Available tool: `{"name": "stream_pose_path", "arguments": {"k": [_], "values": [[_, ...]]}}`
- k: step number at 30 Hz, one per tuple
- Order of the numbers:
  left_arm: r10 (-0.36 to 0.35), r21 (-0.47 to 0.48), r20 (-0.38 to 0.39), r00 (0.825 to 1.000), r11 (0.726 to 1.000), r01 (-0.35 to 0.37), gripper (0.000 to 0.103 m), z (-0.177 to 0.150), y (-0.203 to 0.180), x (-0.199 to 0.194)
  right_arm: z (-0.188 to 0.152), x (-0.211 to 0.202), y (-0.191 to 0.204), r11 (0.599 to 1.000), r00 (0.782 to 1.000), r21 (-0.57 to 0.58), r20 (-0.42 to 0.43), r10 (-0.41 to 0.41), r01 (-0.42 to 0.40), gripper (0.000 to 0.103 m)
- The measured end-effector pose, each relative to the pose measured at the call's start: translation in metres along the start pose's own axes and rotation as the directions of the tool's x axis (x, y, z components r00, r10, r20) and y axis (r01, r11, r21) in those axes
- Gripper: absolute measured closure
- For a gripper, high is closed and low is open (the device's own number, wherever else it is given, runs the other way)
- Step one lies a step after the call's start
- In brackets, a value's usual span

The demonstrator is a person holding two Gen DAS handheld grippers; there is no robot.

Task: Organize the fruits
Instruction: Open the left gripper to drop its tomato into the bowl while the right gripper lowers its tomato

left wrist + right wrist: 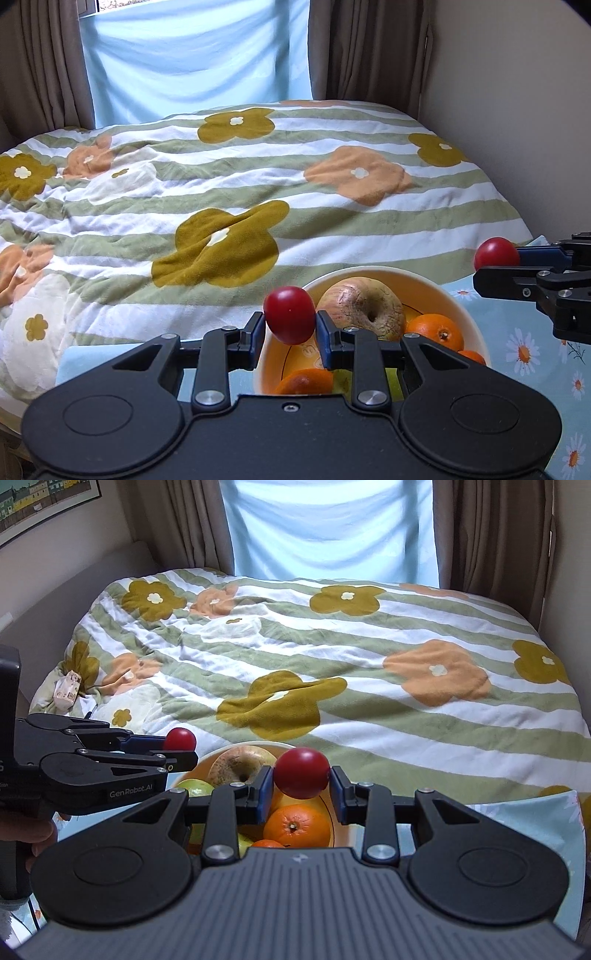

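Observation:
My left gripper (290,328) is shut on a small red fruit (290,314) and holds it above the near-left rim of a cream bowl (461,308). The bowl holds a blotchy apple (364,304), oranges (436,330) and green fruit. My right gripper (301,788) is shut on another small red fruit (302,777) above the bowl (341,830), over an orange (296,827). The left gripper also shows in the right wrist view (181,749) with its red fruit (180,739). The right gripper shows in the left wrist view (496,264) with its fruit (496,253).
The bowl stands on a light blue daisy-print cloth (535,350). Behind it lies a bed with a striped flower quilt (258,177). Brown curtains (369,48) and a pale blue drape (199,55) hang at the back. A small packet (68,690) lies on the quilt's left.

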State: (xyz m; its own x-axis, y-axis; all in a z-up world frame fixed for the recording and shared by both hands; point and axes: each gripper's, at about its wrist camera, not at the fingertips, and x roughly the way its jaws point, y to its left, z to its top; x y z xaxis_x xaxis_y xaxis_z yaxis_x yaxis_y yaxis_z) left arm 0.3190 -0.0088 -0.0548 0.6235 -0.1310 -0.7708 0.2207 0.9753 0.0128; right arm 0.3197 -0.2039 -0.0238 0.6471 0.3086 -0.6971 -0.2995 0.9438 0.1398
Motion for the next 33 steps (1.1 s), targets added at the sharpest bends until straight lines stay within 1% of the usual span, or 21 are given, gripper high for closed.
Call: {"name": "stream_pose_path", "arguments": {"k": [3, 4, 5, 6, 7, 8, 13, 15, 16, 17, 22, 27, 31, 33], "values": [[-0.002, -0.006, -0.014, 1.0, 1.0, 0.001, 0.07, 0.0, 0.003, 0.005, 0.0, 0.007, -0.003, 1.0, 1.0, 0.013, -0.008, -0.011, 0.011, 0.055], [-0.002, -0.009, -0.014, 1.0, 1.0, 0.002, 0.066, 0.0, 0.004, 0.006, 0.0, 0.008, -0.004, 1.0, 1.0, 0.015, -0.01, -0.013, 0.013, 0.055], [-0.011, -0.012, -0.009, 1.0, 1.0, 0.011, 0.056, 0.001, 0.004, 0.005, 0.001, 0.009, -0.005, 1.0, 1.0, 0.019, -0.012, -0.016, 0.016, 0.055], [-0.018, -0.016, -0.003, 1.0, 1.0, 0.018, 0.05, 0.001, 0.005, 0.003, 0.002, 0.01, -0.006, 1.0, 1.0, 0.022, -0.013, -0.017, 0.018, 0.055], [-0.021, -0.02, 0.007, 1.0, 1.0, 0.021, 0.036, 0.001, 0.007, 0.001, 0.002, 0.011, -0.007, 1.0, 1.0, 0.025, -0.014, -0.018, 0.019, 0.055], [-0.021, -0.022, 0.021, 1.0, 1.0, 0.021, 0.026, 0.0, 0.008, -0.002, 0.003, 0.012, -0.007, 0.999, 1.0, 0.027, -0.016, -0.019, 0.02, 0.055], [-0.023, -0.045, 0.047, 0.999, 0.999, 0.025, 0.025, 0.0, 0.015, -0.017, 0.004, 0.013, -0.008, 0.999, 1.0, 0.027, -0.017, -0.018, 0.019, 0.055], [-0.011, -0.052, 0.059, 0.998, 0.999, 0.014, 0.022, -0.002, 0.018, -0.024, 0.005, 0.016, -0.008, 1.0, 1.0, 0.025, -0.02, -0.017, 0.018, 0.055], [-0.003, -0.06, 0.068, 0.998, 0.998, 0.008, 0.018, -0.003, 0.019, -0.029, 0.005, 0.018, -0.008, 1.0, 1.0, 0.024, -0.021, -0.016, 0.017, 0.055], [0.002, -0.066, 0.076, 0.997, 0.998, 0.003, 0.017, -0.004, 0.021, -0.033, 0.004, 0.02, -0.009, 1.0, 1.0, 0.024, -0.022, -0.011, 0.012, 0.055], [0.017, -0.1, 0.099, 0.995, 0.995, -0.007, 0.017, -0.008, 0.032, -0.05, 0.002, 0.038, -0.015, 0.998, 0.998, 0.058, -0.052, 0.019, -0.016, 0.055], [0.026, -0.129, 0.103, 0.994, 0.992, -0.013, 0.015, -0.012, 0.041, -0.057, 0.002, 0.052, -0.017, 0.996, 0.997, 0.09, -0.073, 0.023, -0.016, 0.055], [0.022, -0.132, 0.107, 0.994, 0.991, -0.008, 0.015, -0.015, 0.045, -0.06, 0.001, 0.057, -0.014, 0.996, 0.997, 0.09, -0.078, 0.019, -0.012, 0.055], [0.023, -0.126, 0.11, 0.994, 0.992, -0.009, 0.015, -0.016, 0.046, -0.06, 0.0, 0.059, -0.013, 0.996, 0.997, 0.085, -0.077, 0.017, -0.011, 0.054]]}}
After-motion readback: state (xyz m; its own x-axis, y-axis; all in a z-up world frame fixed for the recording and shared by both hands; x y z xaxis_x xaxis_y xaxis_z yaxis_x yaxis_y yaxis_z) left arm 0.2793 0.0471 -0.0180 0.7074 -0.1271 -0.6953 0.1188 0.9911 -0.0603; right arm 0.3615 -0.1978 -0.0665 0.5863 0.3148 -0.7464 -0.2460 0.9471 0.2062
